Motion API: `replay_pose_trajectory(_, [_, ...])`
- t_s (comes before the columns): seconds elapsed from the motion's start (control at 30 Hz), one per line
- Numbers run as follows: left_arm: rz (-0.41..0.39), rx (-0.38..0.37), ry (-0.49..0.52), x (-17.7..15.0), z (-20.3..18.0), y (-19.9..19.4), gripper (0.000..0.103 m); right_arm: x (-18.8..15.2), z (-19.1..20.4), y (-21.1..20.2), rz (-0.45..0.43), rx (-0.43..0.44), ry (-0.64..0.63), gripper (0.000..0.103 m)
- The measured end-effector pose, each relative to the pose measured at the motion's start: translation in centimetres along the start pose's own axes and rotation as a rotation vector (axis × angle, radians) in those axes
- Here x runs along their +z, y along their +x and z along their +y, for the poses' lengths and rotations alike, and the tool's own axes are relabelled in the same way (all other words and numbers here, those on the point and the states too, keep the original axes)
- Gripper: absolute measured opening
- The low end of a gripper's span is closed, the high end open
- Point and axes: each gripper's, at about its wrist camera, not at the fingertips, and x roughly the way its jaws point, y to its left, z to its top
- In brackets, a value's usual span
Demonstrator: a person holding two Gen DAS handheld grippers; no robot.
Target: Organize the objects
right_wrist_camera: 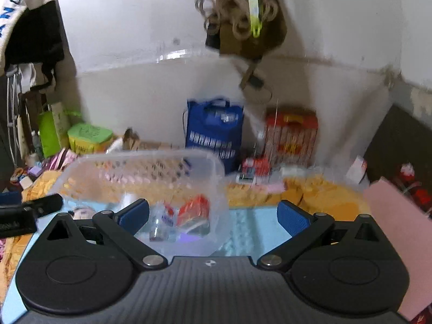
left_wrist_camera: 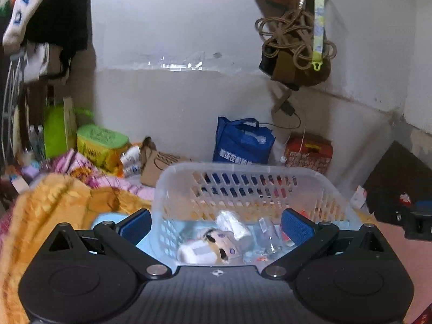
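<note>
The clear slotted basket (left_wrist_camera: 243,181) is sitting on a light blue mat (right_wrist_camera: 251,226), and the left gripper (left_wrist_camera: 216,222) is hovering over its near end with fingers spread wide, gripping nothing. Inside are lying a small doll figure (left_wrist_camera: 213,245), a white roll (left_wrist_camera: 233,224) and a red packet (right_wrist_camera: 194,210). The right gripper (right_wrist_camera: 213,217) is hanging beside the basket's right wall, likewise spread apart and empty. An orange blanket (left_wrist_camera: 54,197) is crowding the left side; a blue bag (left_wrist_camera: 241,141) and a red box (left_wrist_camera: 309,151) are standing against the wall behind, and a pink board (right_wrist_camera: 397,232) is leaning near the right gripper.
</note>
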Motion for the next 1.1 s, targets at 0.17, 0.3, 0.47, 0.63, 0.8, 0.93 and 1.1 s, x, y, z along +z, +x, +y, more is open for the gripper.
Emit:
replay_pose_trajectory(0.17, [0.018, 0.041, 0.014, -0.7, 0.0, 0.3, 0.103, -0.9, 0.8, 0.6, 0.01, -0.022, -0.071, 0.103])
replay_pose_trajectory(0.3, [0.002, 0.044, 0.041, -0.8, -0.6, -0.5, 0.103, -0.7, 0.2, -0.1, -0.005, -0.04, -0.063, 0.103])
replay_pose_trajectory(0.47, [0.009, 0.038, 0.062, -1.0, -1.4, -0.2, 0.103, -0.2, -1.2, -0.4, -0.01, 0.017, 0.008, 0.103])
replay_pose_trajectory(0.63, [0.005, 0.047, 0.072, -1.2, -1.9, -0.1, 0.103, -0.4, -1.5, -0.4, -0.015, 0.024, 0.006, 0.103])
replay_pose_trajectory(0.8, [0.011, 0.048, 0.075, -1.5, -2.3, 0.1, 0.103, -0.6, -1.2, -0.3, -0.011, 0.016, -0.014, 0.103])
replay_pose_trajectory(0.93, [0.008, 0.045, 0.065, -1.6, -2.4, 0.1, 0.103, -0.7, -1.0, -0.4, -0.014, 0.007, -0.03, 0.103])
replay_pose_trajectory(1.1, [0.018, 0.041, 0.057, -1.8, -2.2, 0.4, 0.103, -0.7, -1.1, -0.4, -0.013, 0.003, -0.034, 0.103])
